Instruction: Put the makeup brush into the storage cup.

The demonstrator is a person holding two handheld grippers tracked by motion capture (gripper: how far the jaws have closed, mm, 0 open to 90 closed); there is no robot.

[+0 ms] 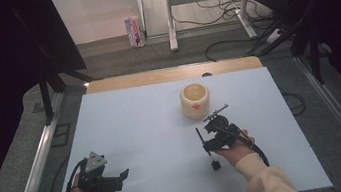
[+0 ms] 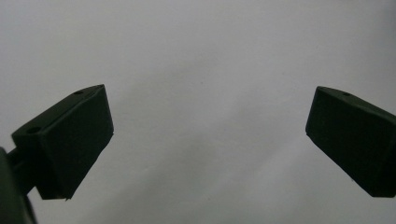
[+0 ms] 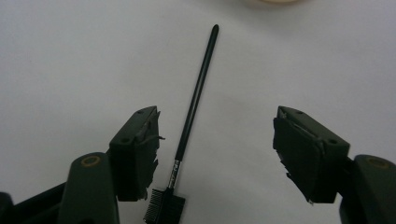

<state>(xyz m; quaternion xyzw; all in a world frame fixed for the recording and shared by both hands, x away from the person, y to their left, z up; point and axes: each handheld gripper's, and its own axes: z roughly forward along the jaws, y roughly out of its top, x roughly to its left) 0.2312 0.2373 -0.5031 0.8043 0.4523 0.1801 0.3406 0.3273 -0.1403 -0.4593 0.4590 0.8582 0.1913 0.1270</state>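
A thin black brush with a small comb head lies flat on the white table mat, comb end toward the person. My right gripper hovers just over it, held in a hand, jaws wide open. In the right gripper view the brush runs up between the jaws, close to the left one, and the right gripper holds nothing. A cream round cup stands upright beyond it, its edge at the top of that view. My left gripper rests at the front left, open and empty over bare mat.
A strip of wooden tabletop shows behind the mat. Metal rails run along both sides of the table. On the floor beyond are a pink box, desk legs and loose cables.
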